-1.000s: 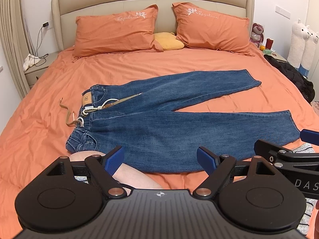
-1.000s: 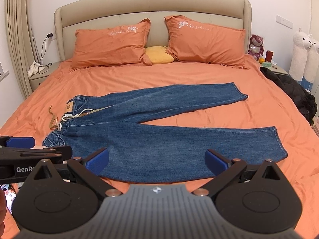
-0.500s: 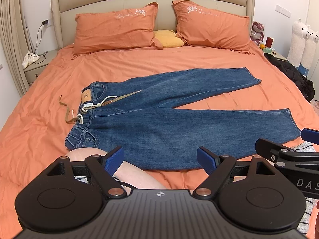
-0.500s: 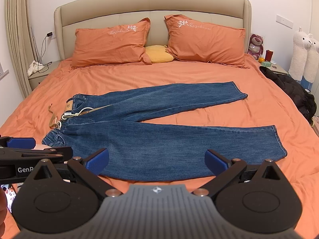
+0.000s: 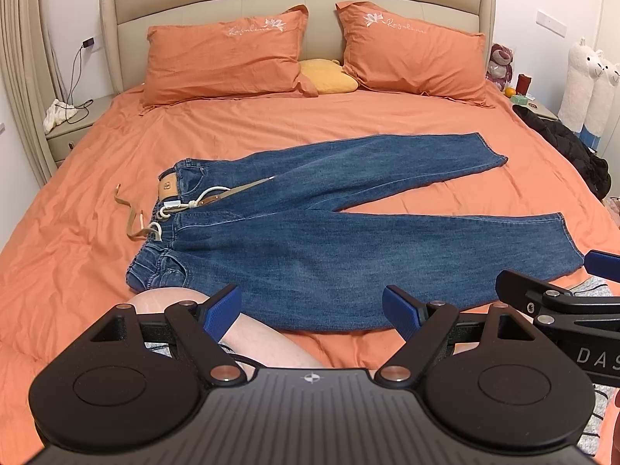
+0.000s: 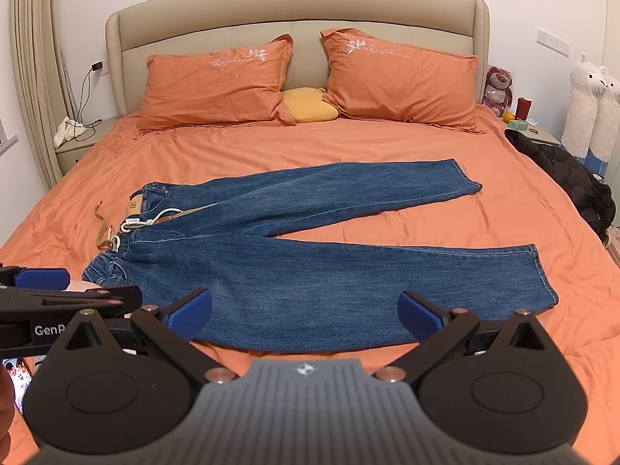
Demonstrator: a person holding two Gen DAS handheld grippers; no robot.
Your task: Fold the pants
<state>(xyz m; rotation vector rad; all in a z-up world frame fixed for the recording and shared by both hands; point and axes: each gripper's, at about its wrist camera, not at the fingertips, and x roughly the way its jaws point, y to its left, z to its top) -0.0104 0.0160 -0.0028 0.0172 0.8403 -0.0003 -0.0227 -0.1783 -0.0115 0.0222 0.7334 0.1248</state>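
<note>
Blue jeans (image 5: 310, 248) lie flat on the orange bed, waistband at the left, the two legs spread apart toward the right; they also show in the right wrist view (image 6: 310, 271). A tan belt and white drawstring (image 5: 186, 205) trail from the waist. My left gripper (image 5: 312, 308) is open and empty, above the near edge of the near leg. My right gripper (image 6: 304, 310) is open and empty, also over the near leg's near edge. Each gripper shows at the other view's edge.
Two orange pillows (image 5: 228, 58) and a yellow cushion (image 5: 329, 77) lie at the headboard. A black jacket (image 5: 565, 143) lies at the bed's right edge. Nightstands stand at both sides. A bare knee (image 5: 255, 333) is under my left gripper.
Both grippers have shifted very slightly; the jeans sit a touch higher in the left view. Both stay open and empty.
</note>
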